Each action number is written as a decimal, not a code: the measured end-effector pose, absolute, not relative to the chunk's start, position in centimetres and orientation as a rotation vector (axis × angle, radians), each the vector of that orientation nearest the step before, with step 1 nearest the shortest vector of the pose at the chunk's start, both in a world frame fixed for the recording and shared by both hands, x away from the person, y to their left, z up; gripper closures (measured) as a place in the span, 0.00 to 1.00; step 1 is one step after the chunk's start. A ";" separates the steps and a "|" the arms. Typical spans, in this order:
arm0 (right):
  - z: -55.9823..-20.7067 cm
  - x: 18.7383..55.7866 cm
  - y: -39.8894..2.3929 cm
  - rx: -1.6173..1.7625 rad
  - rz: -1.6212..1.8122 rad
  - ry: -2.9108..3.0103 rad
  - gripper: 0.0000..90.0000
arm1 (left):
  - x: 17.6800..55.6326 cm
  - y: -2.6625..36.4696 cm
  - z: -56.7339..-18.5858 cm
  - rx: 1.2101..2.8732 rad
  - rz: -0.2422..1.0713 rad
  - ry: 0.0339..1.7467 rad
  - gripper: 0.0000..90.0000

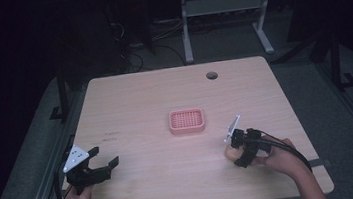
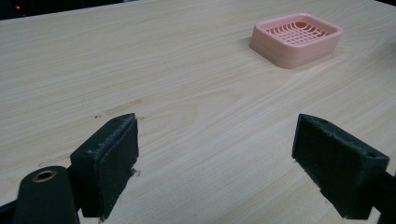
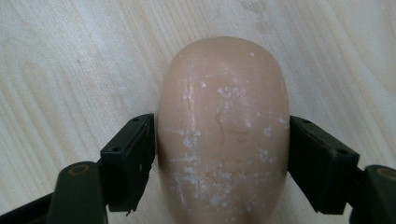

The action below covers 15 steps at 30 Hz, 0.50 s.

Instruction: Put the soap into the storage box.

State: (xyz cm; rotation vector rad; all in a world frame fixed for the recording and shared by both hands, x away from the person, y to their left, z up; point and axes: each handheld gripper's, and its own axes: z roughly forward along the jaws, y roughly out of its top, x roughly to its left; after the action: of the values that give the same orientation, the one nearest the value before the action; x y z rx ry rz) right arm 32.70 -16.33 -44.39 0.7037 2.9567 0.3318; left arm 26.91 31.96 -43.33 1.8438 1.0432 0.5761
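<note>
A pale peach soap bar (image 3: 222,116) lies on the wooden table (image 1: 140,103) near the front right. My right gripper (image 3: 222,158) is shut on it, one black pad pressed to each long side. From above, the right gripper (image 1: 235,151) points left with the soap bar (image 1: 230,152) at its tips. A pink slotted soap dish (image 1: 187,130) sits empty at mid-table, a short way up and left of the soap. My left gripper (image 1: 106,156) rests open at the front left, nothing between its pads (image 2: 112,158). The soap dish (image 2: 299,52) lies ahead to its right.
A round cable hole (image 1: 211,75) sits near the table's far edge. Beyond the table stand the white legs of another desk (image 1: 185,28) and loose cables on the dark floor. Bare wood spans between the left gripper and the dish.
</note>
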 end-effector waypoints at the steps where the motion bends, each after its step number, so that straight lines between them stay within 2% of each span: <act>1: -44.4 32.6 -16.3 0.701 0.332 2.952 0.31 | 26.9 32.0 -43.3 1.844 0.576 1.043 0.16; 4: -44.3 32.6 -16.3 0.699 0.331 2.944 0.35 | 26.9 32.0 -43.3 1.845 0.577 1.042 0.16; 15: -44.3 32.7 -16.4 0.676 0.331 2.951 0.35 | 26.9 32.0 -43.3 1.846 0.578 1.041 0.16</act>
State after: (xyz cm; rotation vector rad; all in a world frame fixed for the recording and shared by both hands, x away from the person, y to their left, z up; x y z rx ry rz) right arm 32.71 -16.38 -44.26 0.6763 2.9514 0.3308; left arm 26.86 31.97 -43.28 1.8456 1.0406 0.5784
